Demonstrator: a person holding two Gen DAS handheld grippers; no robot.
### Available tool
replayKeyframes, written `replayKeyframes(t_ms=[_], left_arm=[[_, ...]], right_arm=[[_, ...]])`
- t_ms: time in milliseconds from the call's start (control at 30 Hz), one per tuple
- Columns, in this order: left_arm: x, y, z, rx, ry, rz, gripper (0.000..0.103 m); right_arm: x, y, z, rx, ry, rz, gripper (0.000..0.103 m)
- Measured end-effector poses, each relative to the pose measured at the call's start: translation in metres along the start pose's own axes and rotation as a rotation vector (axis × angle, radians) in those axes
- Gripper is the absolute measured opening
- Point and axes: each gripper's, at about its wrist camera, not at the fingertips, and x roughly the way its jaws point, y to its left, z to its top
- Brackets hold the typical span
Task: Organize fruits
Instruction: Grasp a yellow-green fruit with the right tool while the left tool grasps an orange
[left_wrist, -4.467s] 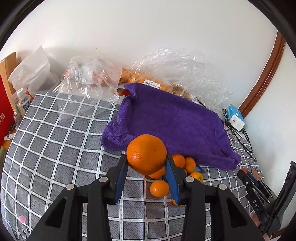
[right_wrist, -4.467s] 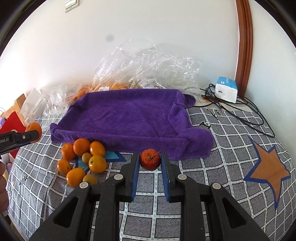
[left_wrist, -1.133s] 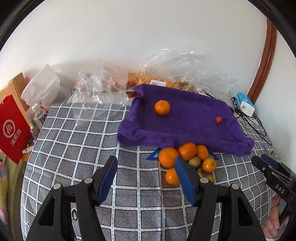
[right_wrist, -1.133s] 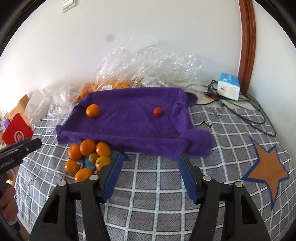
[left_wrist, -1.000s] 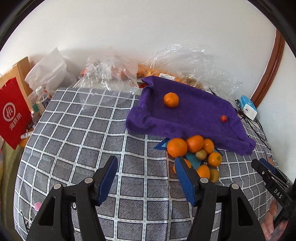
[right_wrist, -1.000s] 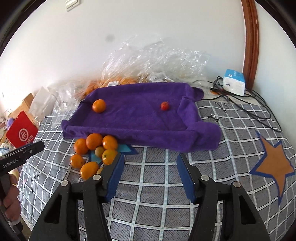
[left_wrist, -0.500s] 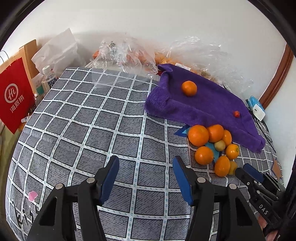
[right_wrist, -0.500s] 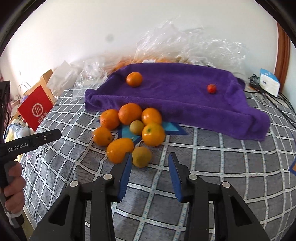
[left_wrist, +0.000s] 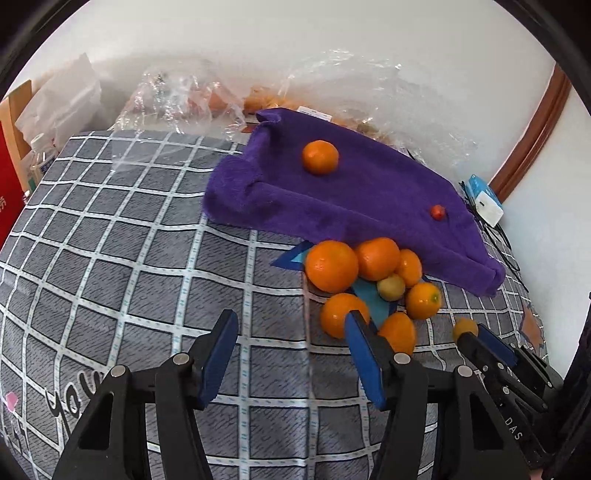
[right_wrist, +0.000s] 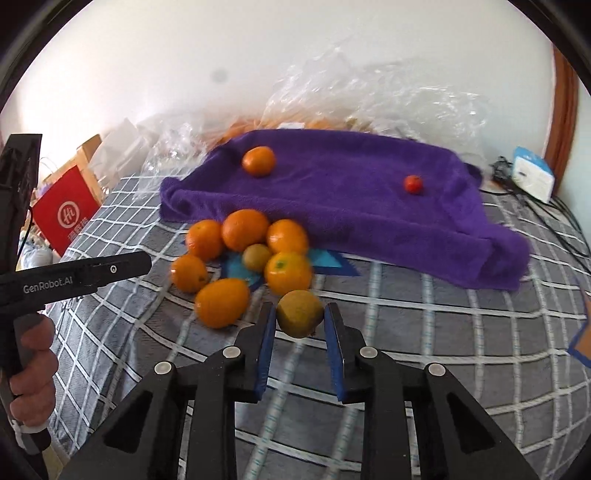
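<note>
A purple towel (left_wrist: 354, 192) (right_wrist: 343, 192) lies on the checked cloth with one orange (left_wrist: 320, 156) (right_wrist: 259, 160) and a small red fruit (left_wrist: 437, 212) (right_wrist: 412, 183) on it. A pile of oranges (left_wrist: 332, 266) (right_wrist: 245, 229) lies in front of the towel. My right gripper (right_wrist: 300, 317) is open with its fingers around a small greenish-yellow fruit (right_wrist: 300, 313) (left_wrist: 464, 327) at the near edge of the pile; whether the pads touch it I cannot tell. My left gripper (left_wrist: 291, 325) is open and empty, left of the pile, its right finger (left_wrist: 364, 343) beside an orange (left_wrist: 338, 314).
Clear plastic bags (left_wrist: 177, 99) (right_wrist: 369, 99) with more fruit lie behind the towel by the wall. A red bag (right_wrist: 66, 214) and white bag (left_wrist: 62, 103) stand at the left. A white charger box (right_wrist: 532, 177) (left_wrist: 487, 199) with cables lies at the right.
Both grippers dropped lower and moved toward the pile. My right gripper's fingers moved forward around the greenish-yellow fruit and narrowed. My left gripper stayed open.
</note>
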Motion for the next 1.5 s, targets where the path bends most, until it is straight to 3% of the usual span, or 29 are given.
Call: replayKeyframes(t_ms=[133,267,400,567,767,1033,1500], left_arm=[[0.008,-0.014,-0.002,0.007,-0.005,-0.022,0.054],[0.018,-0.02,-0.003,0.0,0.01,-0.03,0.05],[0.024,-0.025,-0.004,0.021,0.003,-0.011,0.032],[0.006,-0.014,-0.003,0.041,0.0,0.005,0.032],[-0.002,0.005,-0.013,0.061,0.02,0.086,0.032],[0.003,0.005,-0.03,0.075,-0.074,0.097,0.034],[0.003,0.005,-0.031,0.069,-0.079,0.068,0.042]], right_arm=[[-0.011,-0.029,-0.013,0.021,-0.002,-0.109,0.027],[-0.011,-0.05,-0.021,0.074,0.023,-0.122,0.027],[-0.01,-0.054,-0.023,0.091,0.023,-0.111,0.027],[-0.001,-0.045,-0.02,0.083,0.024,-0.068,0.027],[0.003,-0.045,-0.017,0.095,0.008,-0.065,0.027],[0.007,-0.048,-0.014,0.125,0.004,-0.052,0.027],[0.012,-0.056,-0.016,0.161,0.049,0.004,0.028]])
